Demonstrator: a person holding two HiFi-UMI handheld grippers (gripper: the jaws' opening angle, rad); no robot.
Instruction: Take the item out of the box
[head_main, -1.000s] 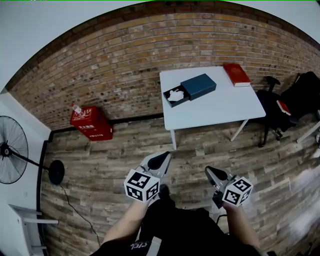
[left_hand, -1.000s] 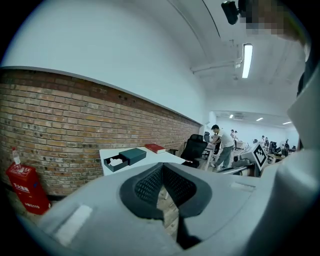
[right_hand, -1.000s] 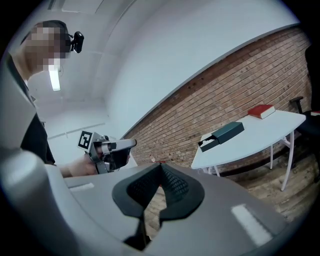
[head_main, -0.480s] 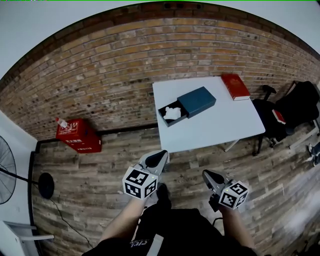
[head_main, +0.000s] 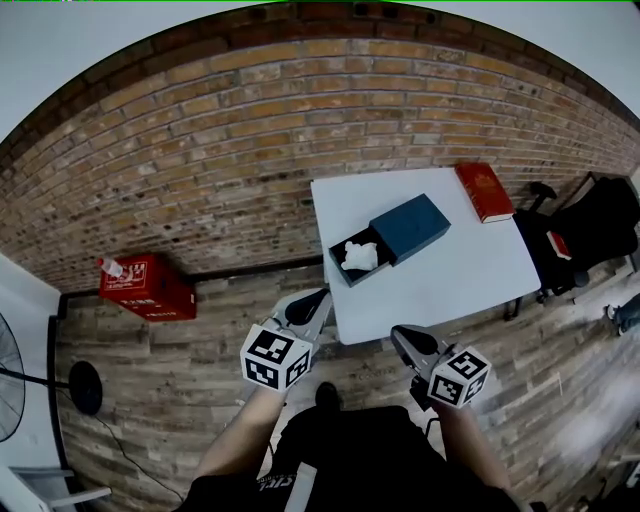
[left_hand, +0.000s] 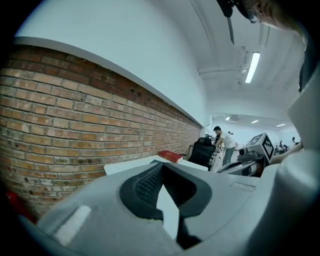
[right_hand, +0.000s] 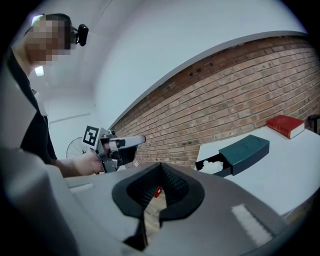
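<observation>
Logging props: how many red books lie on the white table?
1: the red book, on the white table at its far corner by the wall, right of the dark teal box. None seems hidden.

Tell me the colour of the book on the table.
The book is red; head view shows it best.

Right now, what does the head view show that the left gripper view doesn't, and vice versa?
Head view only: the white item lying in the open drawer of the box, and the red crate on the floor.
Left gripper view only: the ceiling light and a person standing far back.
Both: the brick wall, white table, red book and right gripper.
</observation>
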